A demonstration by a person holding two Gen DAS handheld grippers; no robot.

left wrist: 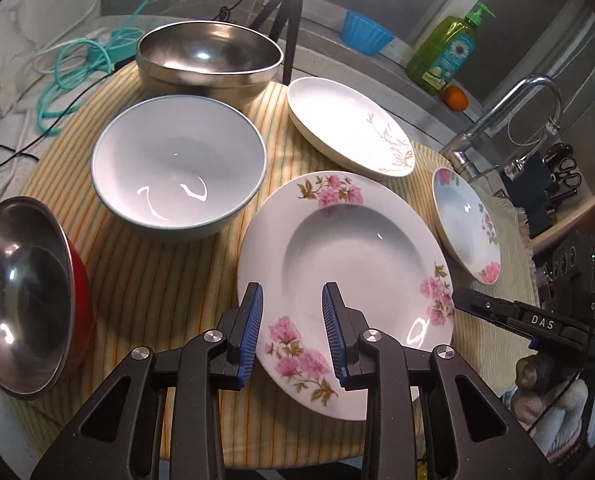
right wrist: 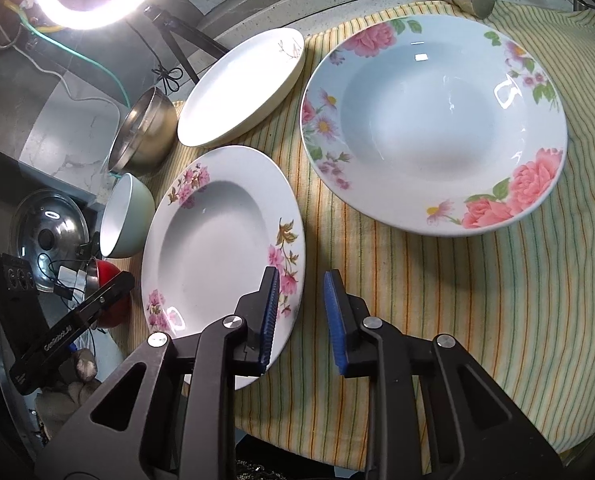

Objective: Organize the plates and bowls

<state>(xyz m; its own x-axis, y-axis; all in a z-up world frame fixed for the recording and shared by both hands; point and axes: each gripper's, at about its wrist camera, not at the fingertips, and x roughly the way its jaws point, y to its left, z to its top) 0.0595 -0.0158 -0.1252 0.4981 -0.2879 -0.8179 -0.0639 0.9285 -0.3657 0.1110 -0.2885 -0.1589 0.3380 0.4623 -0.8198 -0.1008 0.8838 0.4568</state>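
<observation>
The left gripper (left wrist: 293,330) has its fingers (left wrist: 251,332) parted wide and holds nothing. The near rim of the pink-blossom plate (left wrist: 349,280) lies between and just beyond the fingertips, apparently without contact. This reads as a line-up for a rim grasp: the plate lies flat on the striped cloth (left wrist: 157,280), so the raised rim is likely the only edge the fingers can close on.

The right gripper (right wrist: 301,316) is also parted and empty. Its left finger overlaps the right rim of the same plate (right wrist: 217,240) in view; contact cannot be confirmed. Its right finger sits over bare cloth (right wrist: 437,300). The rose plate (right wrist: 433,128) lies ahead and to the right of these fingers, apart from the blossom plate.

All dishes lie singly on the surface, none stacked, so organizing appears not yet begun.

Surroundings, relative to the left fingers:
- White bowl (left wrist: 177,164): ahead-left, near the blossom plate.
- Steel bowl (left wrist: 207,58): beyond the white bowl.
- Red-sided bowl (left wrist: 25,304): far left, tilted.
- Sprig plate (left wrist: 349,128): ahead-right.
- Faucet (left wrist: 509,116): beyond the rose plate (left wrist: 465,224).

Probable obstruction: both grippers converge on one plate.
</observation>
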